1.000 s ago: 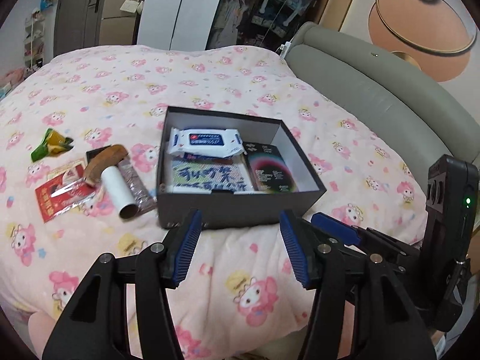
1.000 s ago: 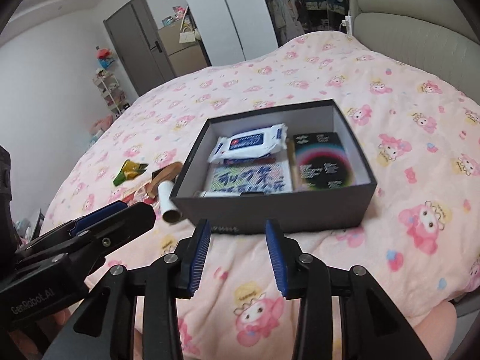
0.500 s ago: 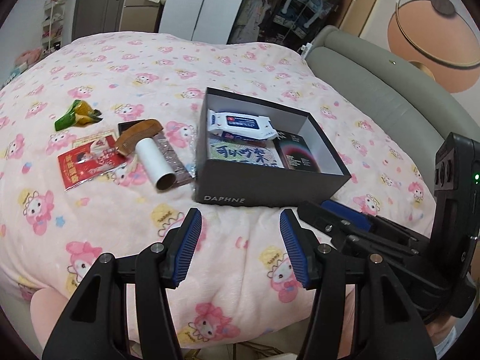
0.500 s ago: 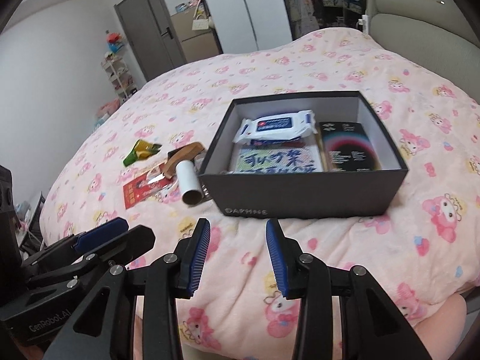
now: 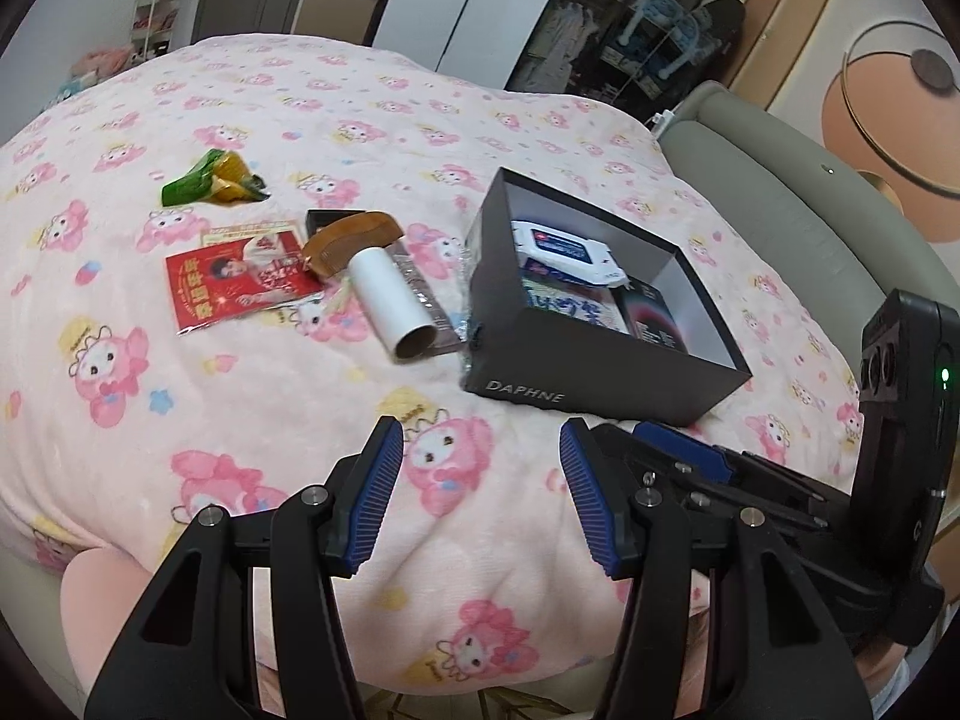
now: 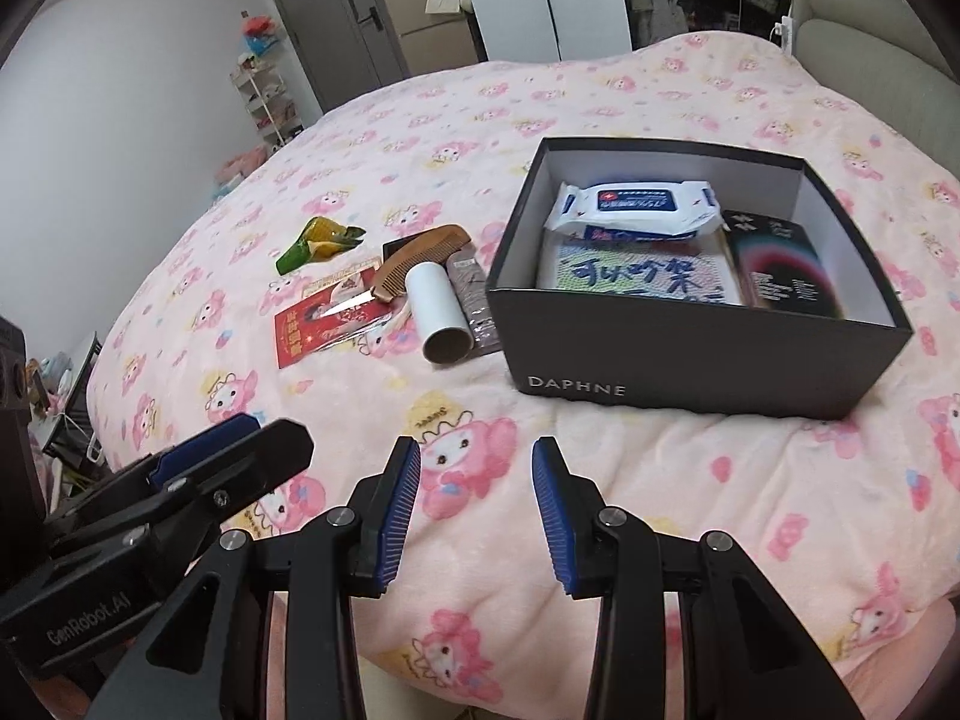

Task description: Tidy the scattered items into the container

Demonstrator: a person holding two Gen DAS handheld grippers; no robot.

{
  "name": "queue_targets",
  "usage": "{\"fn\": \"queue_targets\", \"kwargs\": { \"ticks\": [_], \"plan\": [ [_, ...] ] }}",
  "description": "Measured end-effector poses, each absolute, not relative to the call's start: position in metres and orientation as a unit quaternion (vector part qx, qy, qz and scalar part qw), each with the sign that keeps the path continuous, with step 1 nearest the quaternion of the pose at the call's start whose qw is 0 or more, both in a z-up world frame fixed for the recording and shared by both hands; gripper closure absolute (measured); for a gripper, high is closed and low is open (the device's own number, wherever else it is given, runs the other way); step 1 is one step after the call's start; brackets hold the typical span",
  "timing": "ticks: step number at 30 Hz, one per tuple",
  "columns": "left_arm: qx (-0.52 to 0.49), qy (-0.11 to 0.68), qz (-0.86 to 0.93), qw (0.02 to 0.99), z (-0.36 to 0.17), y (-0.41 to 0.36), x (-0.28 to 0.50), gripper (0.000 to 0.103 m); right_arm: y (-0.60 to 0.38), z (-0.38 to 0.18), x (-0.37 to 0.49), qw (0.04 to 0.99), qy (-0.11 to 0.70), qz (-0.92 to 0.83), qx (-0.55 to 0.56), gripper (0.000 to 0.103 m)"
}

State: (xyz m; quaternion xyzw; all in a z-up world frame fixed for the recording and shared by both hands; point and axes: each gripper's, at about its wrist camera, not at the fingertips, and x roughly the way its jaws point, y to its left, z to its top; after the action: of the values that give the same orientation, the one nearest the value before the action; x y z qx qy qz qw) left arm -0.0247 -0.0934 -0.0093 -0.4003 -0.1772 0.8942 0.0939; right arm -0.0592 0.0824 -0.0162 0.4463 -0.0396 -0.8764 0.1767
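Tongs (image 5: 480,492) agape, clutter beside box (image 5: 600,372)

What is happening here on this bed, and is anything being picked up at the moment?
A person holds two grippers over a pink bed, tidying loose things into a dark box. Both the left gripper and the right gripper are open and empty. The box holds a wipes pack and some packets. A white tube, a comb, a red packet and a green wrapper lie beside it.
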Motion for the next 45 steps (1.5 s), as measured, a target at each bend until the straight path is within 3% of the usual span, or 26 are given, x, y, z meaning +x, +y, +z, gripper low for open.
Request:
{"fn": "queue_targets", "kwargs": {
  "ticks": [18,28,30,32,45],
  "plan": [
    [-0.396,-0.241,0.886,-0.007,-0.078,-0.181,-0.071,0.049,-0.001,-0.076,-0.138,0.213,-0.03,-0.851,0.479,0.068],
    [-0.413,-0.273,0.869,0.002,-0.113,-0.195,-0.08,0.049,-0.018,-0.118,-0.186,0.192,-0.054,-0.852,0.485,0.069],
    [-0.413,-0.277,0.868,0.01,-0.113,-0.194,-0.08,0.049,-0.012,-0.121,-0.187,0.204,-0.073,-0.846,0.488,0.09],
    [-0.413,-0.281,0.866,0.018,-0.114,-0.193,-0.08,0.049,-0.007,-0.124,-0.189,0.216,-0.093,-0.839,0.491,0.095],
    [-0.406,-0.302,0.857,0.096,-0.109,-0.164,-0.072,0.049,0.057,-0.085,-0.103,0.279,-0.101,-0.817,0.494,0.1]
  ]
}}
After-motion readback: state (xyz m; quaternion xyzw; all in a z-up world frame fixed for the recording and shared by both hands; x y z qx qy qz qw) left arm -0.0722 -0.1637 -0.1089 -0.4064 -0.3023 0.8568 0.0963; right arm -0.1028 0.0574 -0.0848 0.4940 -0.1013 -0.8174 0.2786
